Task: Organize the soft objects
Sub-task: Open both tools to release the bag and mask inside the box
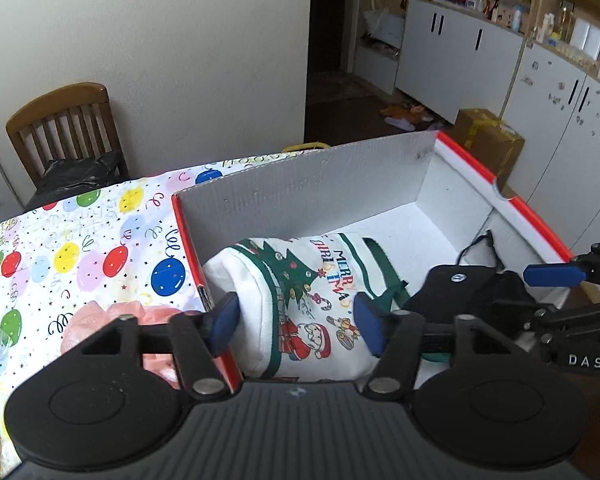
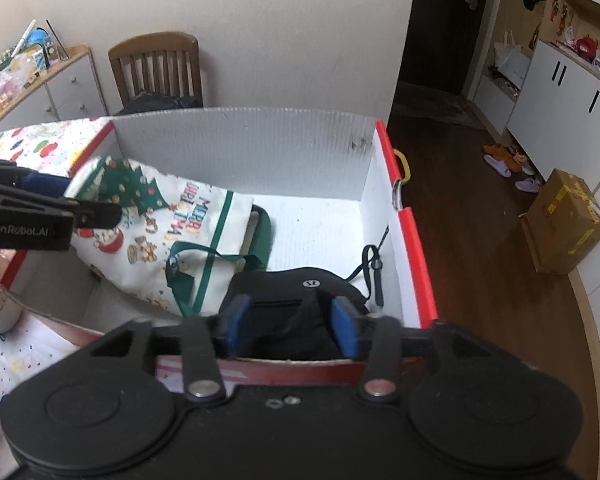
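Box (image 1: 380,168) holds Christmas bag (image 1: 312,304) and black pouch (image 2: 300,300). We see left gripper (image 1: 296,320) spread astride the bag, right gripper (image 2: 288,320) spread over the pouch; only the left view shows pink cloth (image 1: 100,320) outside.

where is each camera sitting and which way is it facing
Left wrist: on the left hand-held gripper, looking forward and down into the box at the christmas bag; its own open fingers and the right hand-held gripper's tip show.
Right wrist: on the right hand-held gripper, looking down into the box over the black bag; its open fingers and the left gripper show.
Shared: box, both bags, wooden chair.
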Available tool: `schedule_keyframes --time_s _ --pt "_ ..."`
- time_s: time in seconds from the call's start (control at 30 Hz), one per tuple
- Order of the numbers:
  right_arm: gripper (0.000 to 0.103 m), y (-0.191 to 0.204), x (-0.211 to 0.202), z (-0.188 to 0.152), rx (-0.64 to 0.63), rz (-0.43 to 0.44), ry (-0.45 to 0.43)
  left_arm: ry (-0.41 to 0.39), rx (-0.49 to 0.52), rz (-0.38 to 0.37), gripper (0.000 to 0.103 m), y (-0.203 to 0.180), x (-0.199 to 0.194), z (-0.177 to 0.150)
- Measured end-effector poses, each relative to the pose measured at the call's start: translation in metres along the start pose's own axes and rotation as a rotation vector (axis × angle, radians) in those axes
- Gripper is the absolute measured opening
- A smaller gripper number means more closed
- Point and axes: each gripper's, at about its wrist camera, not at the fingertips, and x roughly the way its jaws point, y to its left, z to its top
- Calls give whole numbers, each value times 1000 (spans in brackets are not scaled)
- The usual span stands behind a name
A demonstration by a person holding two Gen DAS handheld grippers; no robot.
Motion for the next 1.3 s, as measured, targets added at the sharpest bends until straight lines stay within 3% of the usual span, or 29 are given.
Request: schedule_keyframes --time_s 0.13,0.27,0.53,0.6,0.93,1.3 --pt "59 0 -9 -1 -8 -3 -14 -13 10 9 66 -4 -10 -2" --pt "64 3 -23 -2 1 5 -40 -32 -4 -3 76 -5 -25 -4" --pt "76 15 -63 -9 17 23 -113 -78 -18 -26 77 2 -62 -14" --pt "80 20 -73 -11 23 26 -132 -90 -20 -35 83 5 -73 -17" --pt "91 53 -120 -21 52 39 -212 -152 -21 -77 84 33 -129 -39" --pt "99 100 -156 -43 83 54 -256 -206 -20 -101 94 66 -181 -62"
